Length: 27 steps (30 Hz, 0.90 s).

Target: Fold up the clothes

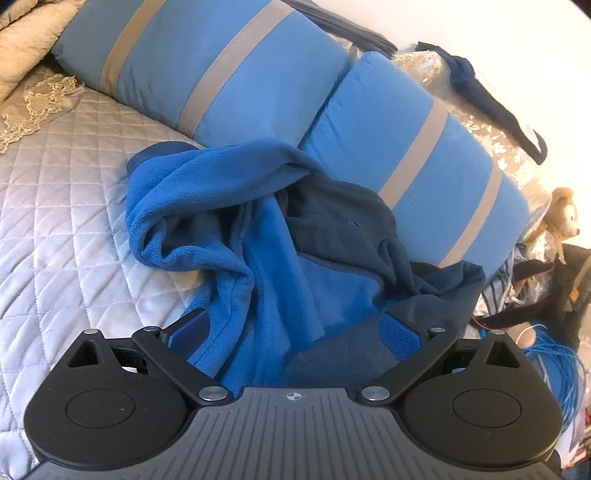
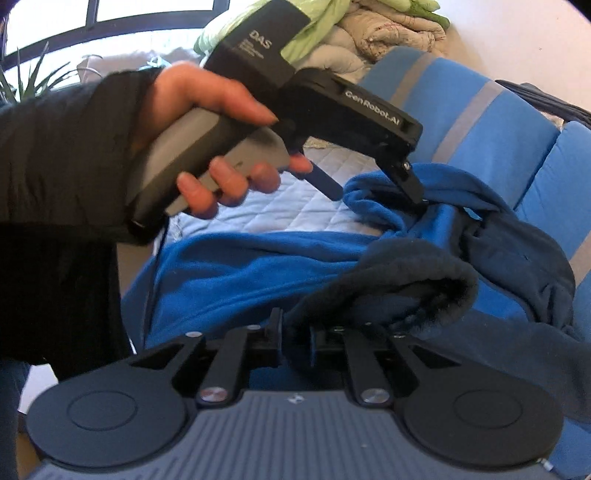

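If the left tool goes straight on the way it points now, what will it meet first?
Most likely the blue fleece: the open left tool already straddles it. The striped pillows lie beyond; depth is unclear.

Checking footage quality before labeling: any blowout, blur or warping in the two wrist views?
Left wrist view: sharp on the blue fleece, strong fisheye bend on the striped pillows, wall at top right washed out. Right wrist view: window blown out, the hand slightly soft, dark corner vignette, right gripper crisp.
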{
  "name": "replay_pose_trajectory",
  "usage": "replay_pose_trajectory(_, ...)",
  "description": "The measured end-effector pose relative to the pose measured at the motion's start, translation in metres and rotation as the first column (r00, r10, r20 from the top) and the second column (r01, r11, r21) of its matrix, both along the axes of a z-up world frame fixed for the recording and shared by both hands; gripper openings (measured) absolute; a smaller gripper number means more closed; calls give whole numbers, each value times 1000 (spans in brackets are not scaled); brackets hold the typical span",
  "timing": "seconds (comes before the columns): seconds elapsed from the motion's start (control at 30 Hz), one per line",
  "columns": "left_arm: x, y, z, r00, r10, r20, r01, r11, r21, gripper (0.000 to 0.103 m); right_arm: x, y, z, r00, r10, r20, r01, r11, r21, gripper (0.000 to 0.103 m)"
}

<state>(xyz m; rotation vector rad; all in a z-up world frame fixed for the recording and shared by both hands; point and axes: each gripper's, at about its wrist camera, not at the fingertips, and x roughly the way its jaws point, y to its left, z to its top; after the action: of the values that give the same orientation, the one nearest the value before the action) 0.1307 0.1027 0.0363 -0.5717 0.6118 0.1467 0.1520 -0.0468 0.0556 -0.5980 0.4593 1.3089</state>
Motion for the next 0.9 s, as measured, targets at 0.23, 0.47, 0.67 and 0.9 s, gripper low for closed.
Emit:
replay_pose_trajectory(0.23, 0, 0, -1, 1000, 11, -3, -11, 1000, -1, 100, 31, -9, 8, 978, -202, -60, 207, 975, 84, 16)
replay_pose_trajectory(0.47, 1, 1, -1, 1000, 18, 0, -18, 1000, 2, 100, 52, -29, 33, 906, -415, -81, 420, 861, 287, 12)
replay_pose_trajectory(0.67, 2, -4, -1, 1000, -5, -6, 5, 1000, 15, 100, 71, -70, 76, 804, -595, 15, 557, 761, 334, 10)
replay_pose_trajectory(0.9, 4, -8, -2, 1000, -19, -8, 19, 1000, 2, 100, 115, -175, 141, 676, -735, -48, 723, 650, 234, 10)
